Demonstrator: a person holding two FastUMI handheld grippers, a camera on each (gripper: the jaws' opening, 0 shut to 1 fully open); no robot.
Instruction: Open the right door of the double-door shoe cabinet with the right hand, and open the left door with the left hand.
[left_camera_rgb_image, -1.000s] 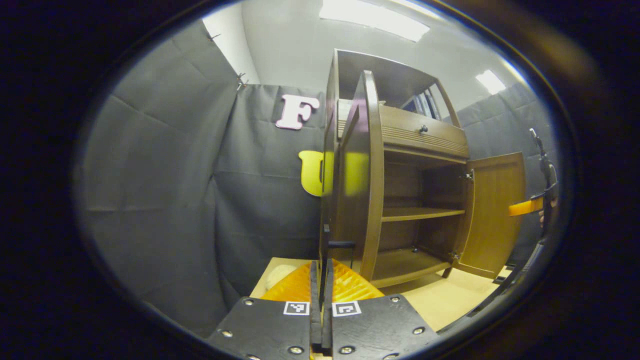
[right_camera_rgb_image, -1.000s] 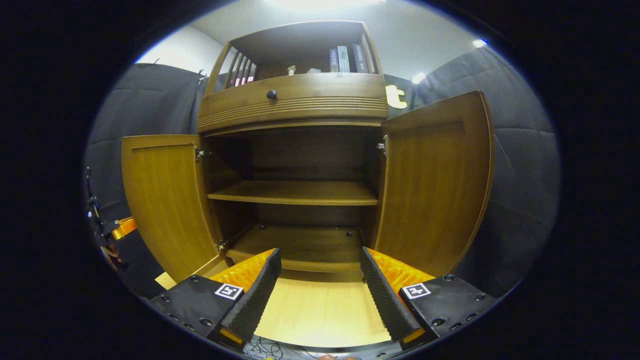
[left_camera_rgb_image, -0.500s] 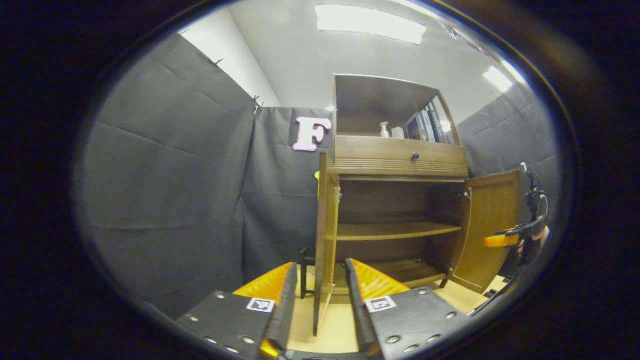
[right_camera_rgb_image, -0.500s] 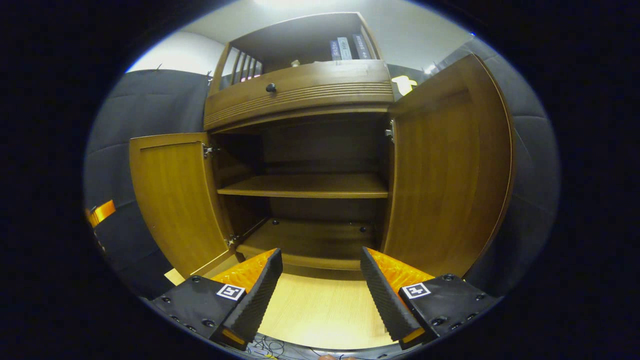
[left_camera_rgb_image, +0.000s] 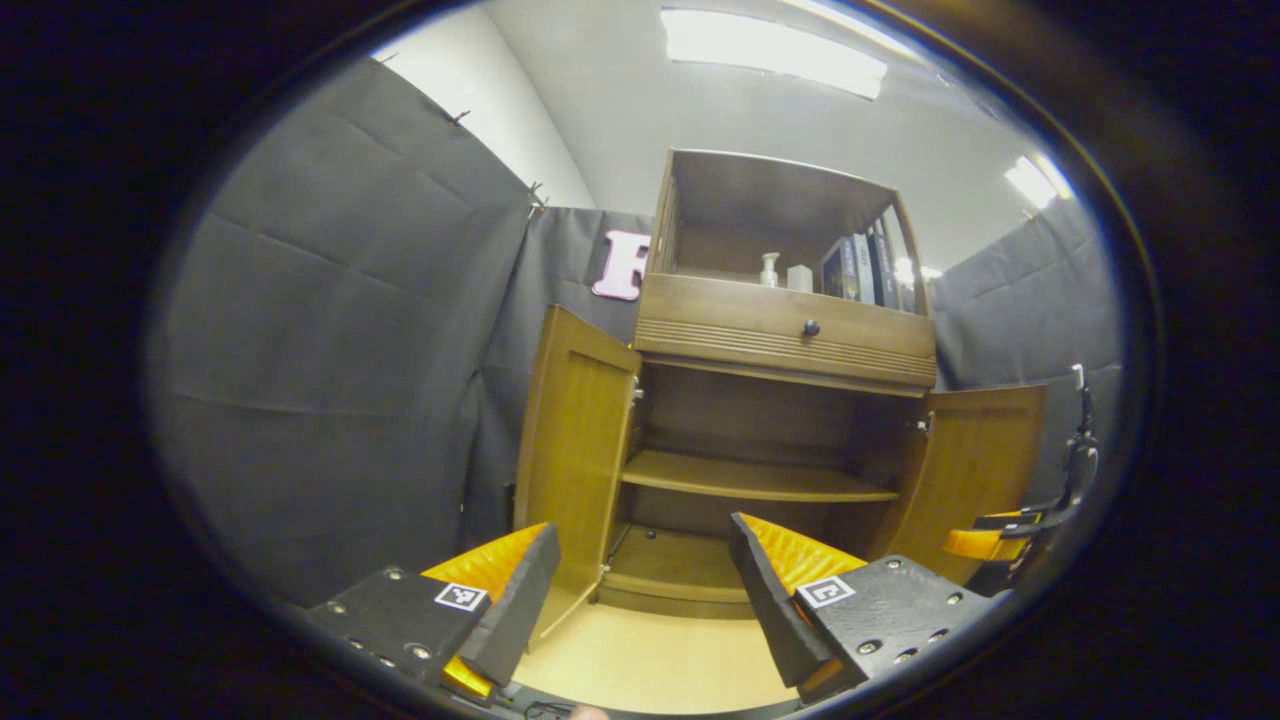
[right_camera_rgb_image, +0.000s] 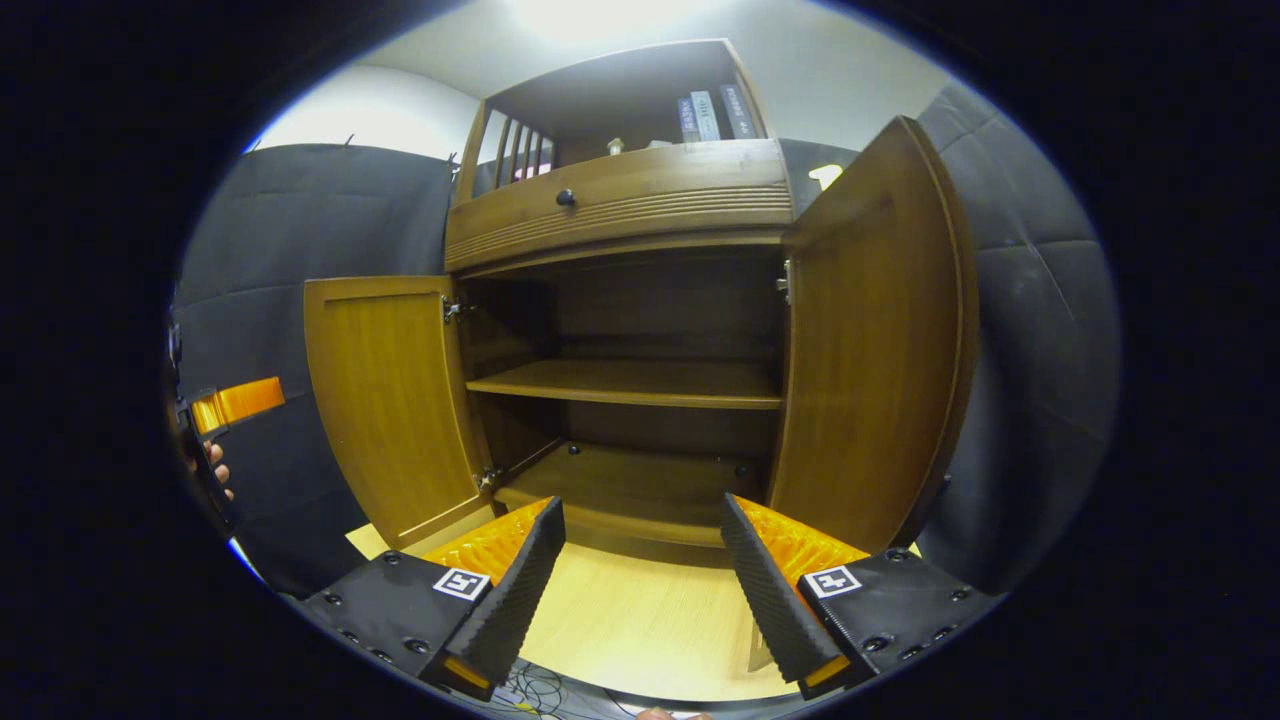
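Observation:
The wooden shoe cabinet (left_camera_rgb_image: 790, 345) stands with both doors swung wide. In the left gripper view its left door (left_camera_rgb_image: 575, 450) is just ahead and to the left of my left gripper (left_camera_rgb_image: 642, 530), which is open, holds nothing and stands apart from the door. The right door (left_camera_rgb_image: 985, 460) hangs open at the far right, with the other gripper (left_camera_rgb_image: 1000, 540) in front of it. In the right gripper view my right gripper (right_camera_rgb_image: 642, 508) is open and faces the bare shelves (right_camera_rgb_image: 630, 382), between the left door (right_camera_rgb_image: 395, 400) and the right door (right_camera_rgb_image: 875, 350). The left gripper (right_camera_rgb_image: 235, 400) shows at the far left.
Above the doors is a drawer with a dark knob (left_camera_rgb_image: 811, 327). Books (left_camera_rgb_image: 860, 265) and small bottles (left_camera_rgb_image: 768, 268) stand on the top shelf. A light wooden floor (right_camera_rgb_image: 640, 620) lies before the cabinet, with cables (right_camera_rgb_image: 530, 690) at its near edge. Black cloth walls close both sides.
My left gripper, shut at the left door's handle a second ago, has let go, opened and drawn back. The left door now stands wide. The right gripper stayed open.

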